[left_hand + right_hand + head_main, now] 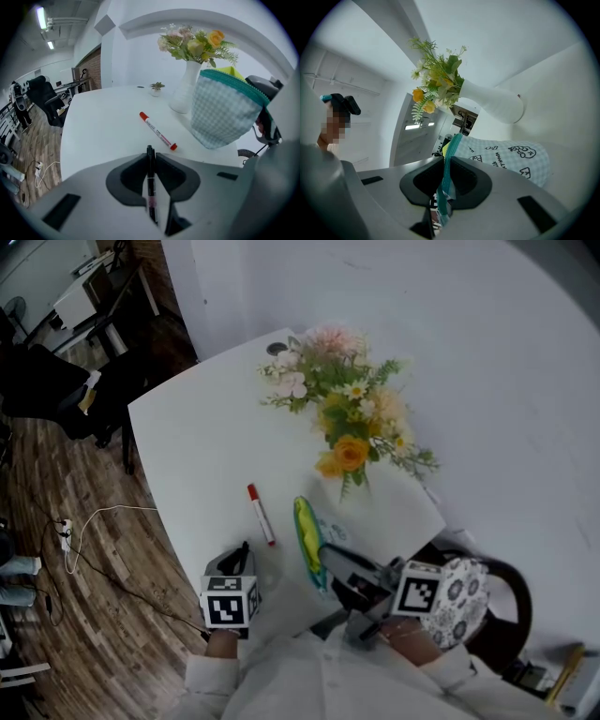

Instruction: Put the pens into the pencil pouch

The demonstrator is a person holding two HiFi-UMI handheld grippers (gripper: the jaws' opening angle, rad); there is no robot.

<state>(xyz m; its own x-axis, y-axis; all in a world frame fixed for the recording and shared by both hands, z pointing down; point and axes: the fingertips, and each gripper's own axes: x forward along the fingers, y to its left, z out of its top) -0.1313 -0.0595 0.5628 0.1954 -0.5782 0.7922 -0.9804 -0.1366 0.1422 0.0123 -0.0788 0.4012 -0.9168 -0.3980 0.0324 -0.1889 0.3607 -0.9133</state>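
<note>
My left gripper is clamped on a slim black pen, pads tight against its smooth barrel, right at the front edge of the white desk. My right gripper pinches the teal zipper band of the soft, checked fabric pencil pouch by the desk's front right edge. Mid-desk, a white-barrelled red-capped pen lies flat. Toward the far right edge stands a glossy white vase of flowers.

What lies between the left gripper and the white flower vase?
A white marker with a red cap, lying on the white table; the left gripper view shows it best.
</note>
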